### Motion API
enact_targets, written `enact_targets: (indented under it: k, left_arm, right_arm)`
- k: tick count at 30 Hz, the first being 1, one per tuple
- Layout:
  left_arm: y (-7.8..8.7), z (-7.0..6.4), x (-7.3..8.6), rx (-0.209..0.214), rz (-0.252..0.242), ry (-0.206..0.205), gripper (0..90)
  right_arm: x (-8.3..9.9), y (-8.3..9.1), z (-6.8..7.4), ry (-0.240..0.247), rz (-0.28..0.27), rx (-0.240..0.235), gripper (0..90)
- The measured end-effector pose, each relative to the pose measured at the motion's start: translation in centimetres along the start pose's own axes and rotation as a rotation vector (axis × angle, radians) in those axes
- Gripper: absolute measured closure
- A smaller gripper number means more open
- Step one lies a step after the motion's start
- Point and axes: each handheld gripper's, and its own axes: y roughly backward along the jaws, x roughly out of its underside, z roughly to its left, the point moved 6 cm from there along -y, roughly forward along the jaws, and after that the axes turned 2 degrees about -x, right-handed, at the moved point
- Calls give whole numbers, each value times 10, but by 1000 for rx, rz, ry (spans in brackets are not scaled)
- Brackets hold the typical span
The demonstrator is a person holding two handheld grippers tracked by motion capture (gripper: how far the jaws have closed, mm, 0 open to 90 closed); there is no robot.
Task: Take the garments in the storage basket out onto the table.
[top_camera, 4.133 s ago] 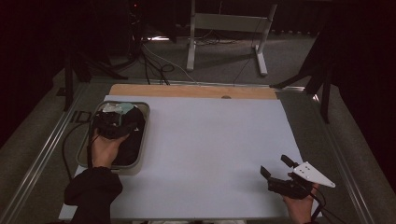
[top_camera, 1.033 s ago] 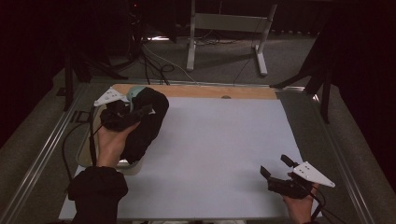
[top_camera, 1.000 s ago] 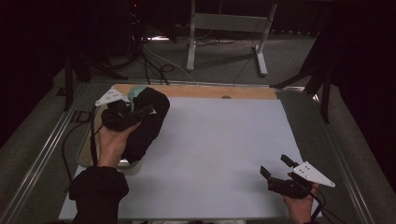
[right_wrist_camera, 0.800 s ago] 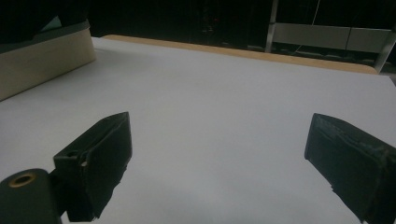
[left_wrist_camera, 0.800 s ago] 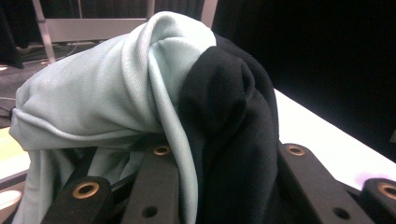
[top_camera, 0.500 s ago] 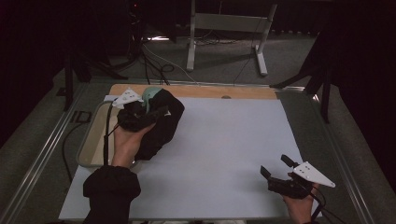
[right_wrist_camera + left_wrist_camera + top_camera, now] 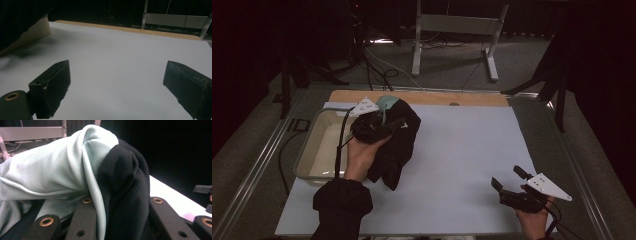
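A black and pale green garment hangs above the table's left part, beside the tray. My left gripper is shut on its upper fold, and the cloth drapes down over the hand. In the left gripper view the garment bunches over the jaws, pale green at left, black at right. My right gripper rests low near the front right of the white table, open, with nothing between its jaws. The right gripper view looks across the bare white surface between the two black pads.
A shallow beige tray stands at the table's left edge, its wall also seen in the right gripper view. A wooden strip runs along the far edge. Metal stand legs and cables lie on the floor behind.
My left gripper has lifted the garment out of the tray and carried it right, over the table. The right gripper has stayed still.
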Motion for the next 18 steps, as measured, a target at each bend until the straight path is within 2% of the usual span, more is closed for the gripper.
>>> enact_targets:
  k: [18]
  left_arm:
    - [-22,-26,3,60,7,-13,722]
  right_arm:
    - [0,1,1,1,-4,-4,72]
